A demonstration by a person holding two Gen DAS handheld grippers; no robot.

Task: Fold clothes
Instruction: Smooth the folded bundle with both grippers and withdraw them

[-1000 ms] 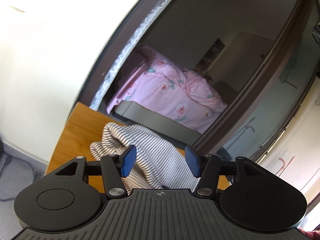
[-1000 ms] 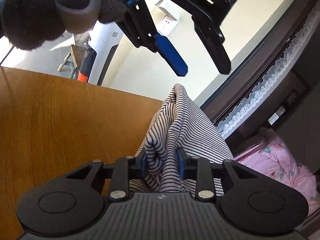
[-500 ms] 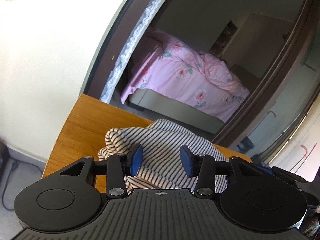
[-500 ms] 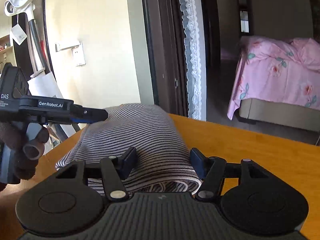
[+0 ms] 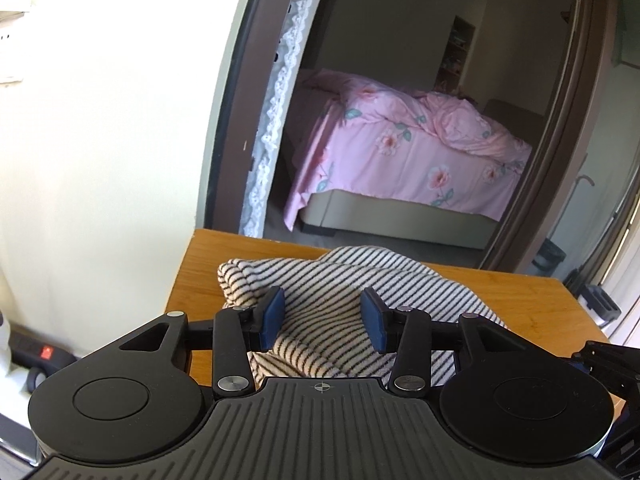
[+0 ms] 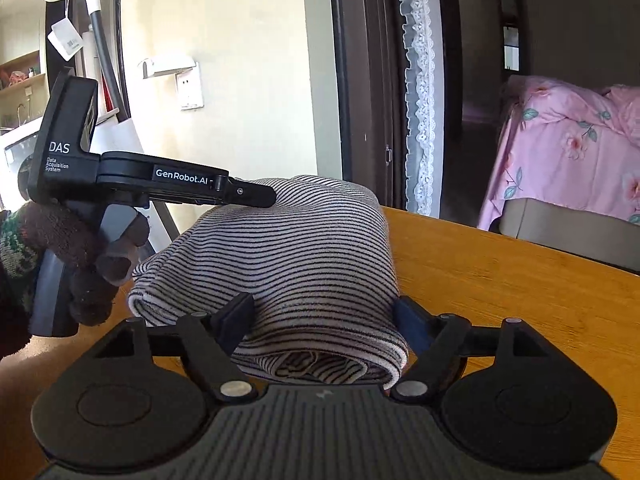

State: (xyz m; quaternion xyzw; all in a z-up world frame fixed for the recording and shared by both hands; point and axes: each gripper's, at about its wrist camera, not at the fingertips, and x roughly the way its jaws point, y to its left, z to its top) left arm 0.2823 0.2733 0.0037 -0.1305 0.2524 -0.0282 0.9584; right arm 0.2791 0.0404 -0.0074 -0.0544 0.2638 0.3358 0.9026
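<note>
A black-and-white striped garment (image 5: 340, 280) lies bunched in a thick roll (image 6: 304, 240) on the wooden table (image 5: 200, 264). My left gripper (image 5: 323, 320) sits on top of the roll with a hump of cloth pinched between its blue pads; its jaws are opening slightly. From the right wrist view, the left gripper (image 6: 260, 198) rests on the roll's upper left, held by a gloved hand (image 6: 80, 248). My right gripper (image 6: 324, 320) straddles the near end of the roll. Its jaws are opening wide, with the cloth between them and no squeeze.
The table (image 6: 500, 280) stands against a pale wall beside a dark door frame with a lace curtain (image 5: 276, 128). Beyond the doorway is a bed with pink floral bedding (image 5: 400, 160). A power strip (image 5: 40, 350) lies on the floor at the left.
The right gripper rolled level, let go of the garment and spread its jaws. The left gripper came down onto the garment and narrowed its jaws on the cloth.
</note>
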